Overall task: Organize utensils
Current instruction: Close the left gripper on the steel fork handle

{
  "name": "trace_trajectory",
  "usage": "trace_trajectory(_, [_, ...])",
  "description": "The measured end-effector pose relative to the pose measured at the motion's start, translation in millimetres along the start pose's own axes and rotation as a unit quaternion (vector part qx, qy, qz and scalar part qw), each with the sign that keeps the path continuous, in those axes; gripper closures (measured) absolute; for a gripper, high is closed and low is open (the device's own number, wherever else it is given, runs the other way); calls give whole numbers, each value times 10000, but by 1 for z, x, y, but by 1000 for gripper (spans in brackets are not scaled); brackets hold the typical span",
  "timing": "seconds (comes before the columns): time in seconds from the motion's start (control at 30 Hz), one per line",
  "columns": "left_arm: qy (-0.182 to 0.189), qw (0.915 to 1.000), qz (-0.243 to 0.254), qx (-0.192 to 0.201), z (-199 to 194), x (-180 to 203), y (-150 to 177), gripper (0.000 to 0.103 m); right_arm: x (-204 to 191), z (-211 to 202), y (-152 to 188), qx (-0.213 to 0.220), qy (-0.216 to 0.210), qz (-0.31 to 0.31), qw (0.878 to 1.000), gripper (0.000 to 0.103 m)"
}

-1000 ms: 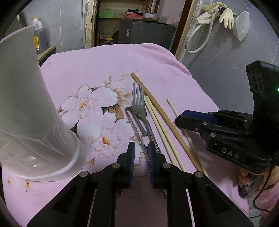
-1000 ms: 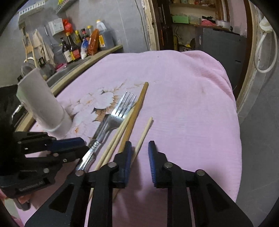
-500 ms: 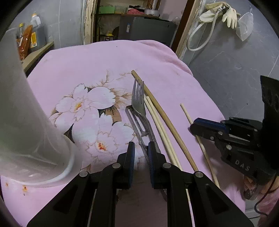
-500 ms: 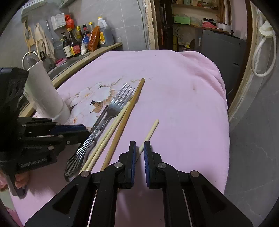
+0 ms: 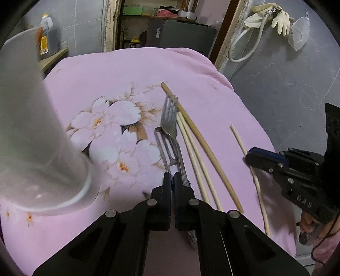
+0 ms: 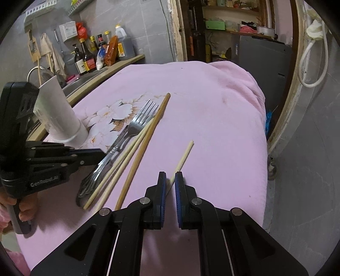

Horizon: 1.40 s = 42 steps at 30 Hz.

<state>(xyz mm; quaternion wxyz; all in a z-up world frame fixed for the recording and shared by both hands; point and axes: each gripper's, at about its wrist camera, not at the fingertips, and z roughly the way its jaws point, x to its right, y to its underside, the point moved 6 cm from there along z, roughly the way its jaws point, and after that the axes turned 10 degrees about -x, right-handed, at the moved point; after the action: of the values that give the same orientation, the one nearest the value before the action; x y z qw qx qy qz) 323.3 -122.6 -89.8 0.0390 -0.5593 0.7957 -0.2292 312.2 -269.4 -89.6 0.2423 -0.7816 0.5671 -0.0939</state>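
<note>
A fork [image 5: 170, 123], a metal peeler [image 5: 161, 144], two pale chopsticks [image 5: 191, 148] and a darker one [image 5: 201, 144] lie side by side on the pink flowered cloth [image 5: 127, 70]. My left gripper [image 5: 172, 180] is closing to a sliver, and the peeler's thin stem runs in between its tips. The fork's handle passes just right of it. A white utensil holder [image 5: 31, 127] stands close on the left. My right gripper [image 6: 170, 182] is shut on a single pale chopstick [image 6: 184, 155], which lies apart to the right of the others.
The cloth falls away at the table's right edge [image 6: 263, 148]. Bottles [image 6: 95, 55] line a counter behind the holder [image 6: 57, 114]. A hose and gloves [image 5: 280, 14] hang on the grey wall. A hand [image 6: 25, 210] holds the left gripper's grip.
My right gripper shut on the single chopstick and drew it to the right, away from the other utensils. My left gripper's jaws came together over the peeler's stem.
</note>
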Motion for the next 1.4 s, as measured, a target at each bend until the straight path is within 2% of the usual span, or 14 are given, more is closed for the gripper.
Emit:
trace_trajectory(0.53, [-103,9994,303,-107,-41,-9,55,103,-1,-4,9,-27,-33,-83,10000,97])
trace_trajectory(0.97, [-313,9969,690,-225,-33,-2,46,102,1,-4,12,41,-128,-34,9999,96])
trace_trajectory(1.3, [-449,9949,820,-366,-26,4,39,102,2,-4,13,81,-221,13,9997,96])
trace_trajectory(1.4, [-464,9950,800,-381,-26,3,40,99,2,-5,13,84,-236,41,9997,96])
